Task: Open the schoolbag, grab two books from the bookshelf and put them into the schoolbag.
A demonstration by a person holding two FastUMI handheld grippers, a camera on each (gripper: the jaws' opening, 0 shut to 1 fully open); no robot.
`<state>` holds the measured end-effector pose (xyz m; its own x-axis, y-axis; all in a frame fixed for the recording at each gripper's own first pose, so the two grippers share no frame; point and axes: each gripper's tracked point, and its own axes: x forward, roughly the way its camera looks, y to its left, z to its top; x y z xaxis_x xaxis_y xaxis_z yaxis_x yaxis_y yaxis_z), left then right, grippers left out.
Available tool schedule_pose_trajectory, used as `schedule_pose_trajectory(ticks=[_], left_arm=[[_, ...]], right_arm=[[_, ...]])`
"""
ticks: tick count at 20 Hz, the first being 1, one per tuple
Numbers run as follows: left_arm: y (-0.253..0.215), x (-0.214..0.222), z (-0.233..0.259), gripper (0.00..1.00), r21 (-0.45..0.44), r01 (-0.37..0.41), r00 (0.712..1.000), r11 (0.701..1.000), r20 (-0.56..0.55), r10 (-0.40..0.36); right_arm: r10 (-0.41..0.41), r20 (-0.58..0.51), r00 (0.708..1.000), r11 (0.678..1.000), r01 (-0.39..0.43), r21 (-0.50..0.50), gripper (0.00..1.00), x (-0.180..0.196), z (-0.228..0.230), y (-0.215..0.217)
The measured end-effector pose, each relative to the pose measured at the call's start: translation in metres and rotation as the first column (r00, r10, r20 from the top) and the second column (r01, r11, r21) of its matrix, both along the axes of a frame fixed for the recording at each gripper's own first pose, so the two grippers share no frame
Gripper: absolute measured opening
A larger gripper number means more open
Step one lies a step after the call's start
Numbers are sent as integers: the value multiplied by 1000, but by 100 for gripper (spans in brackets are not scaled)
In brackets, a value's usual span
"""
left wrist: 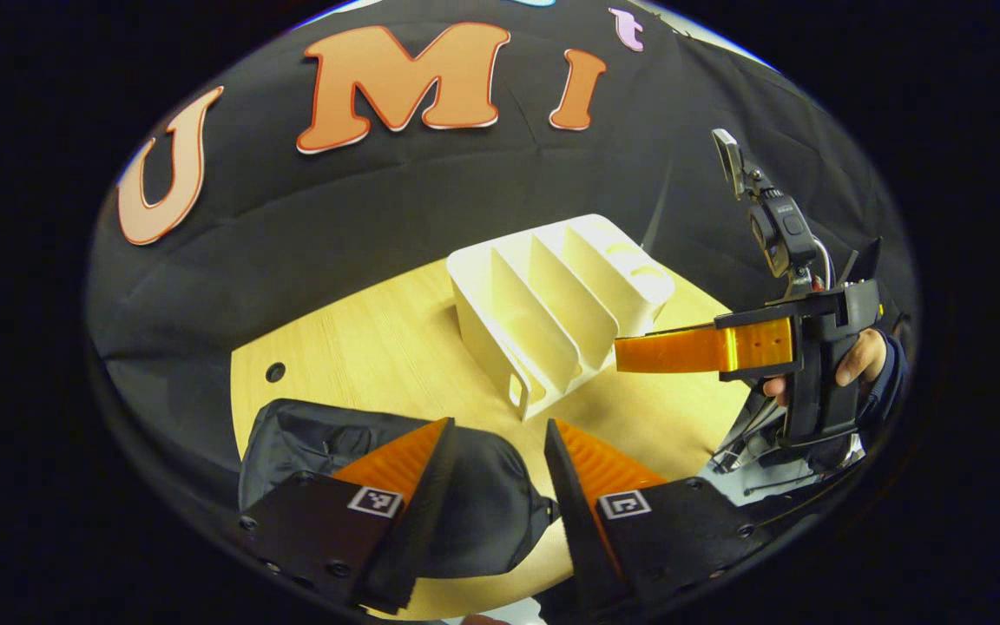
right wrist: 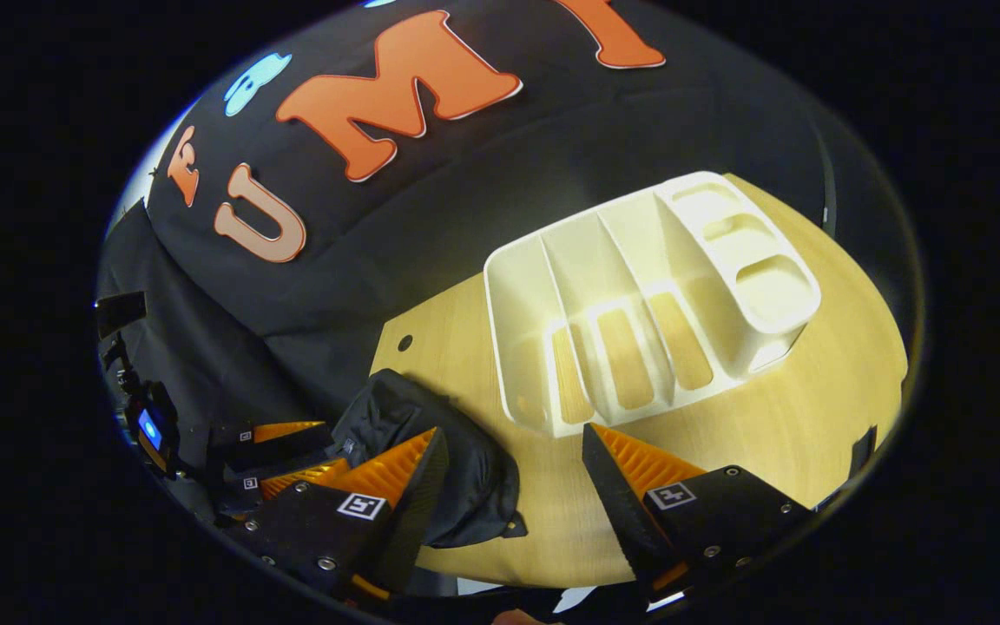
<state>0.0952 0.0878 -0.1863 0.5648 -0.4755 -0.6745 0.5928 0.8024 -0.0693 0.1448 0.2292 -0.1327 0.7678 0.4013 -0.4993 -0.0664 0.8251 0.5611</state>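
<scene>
This is a recording booth set up for staged demonstrations, not a lived-in home. Black cloth [left wrist: 430, 200] hangs as the wall behind and around a pale wooden desk [left wrist: 361, 347], draping in folds right down to the desk's far edge. The desk has a round cable hole [left wrist: 275, 372] near one corner. A white slotted bookshelf [right wrist: 639, 295] and a dark schoolbag [left wrist: 465, 503] lie on it as props. A hand-held gripper [left wrist: 639, 354] carrying a small camera [left wrist: 779, 233] on top, gripped by a person's hand [left wrist: 856, 360], marks it as a data-collection rig.
</scene>
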Motion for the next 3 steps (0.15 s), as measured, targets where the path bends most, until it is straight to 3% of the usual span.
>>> schedule_pose_trajectory(ticks=[3], left_arm=[[-14, 10, 23, 81, -36, -85, 992, 996, 88, 88]], right_arm=[[9, 72, 997, 999, -6, -43, 95, 5, 23, -20]])
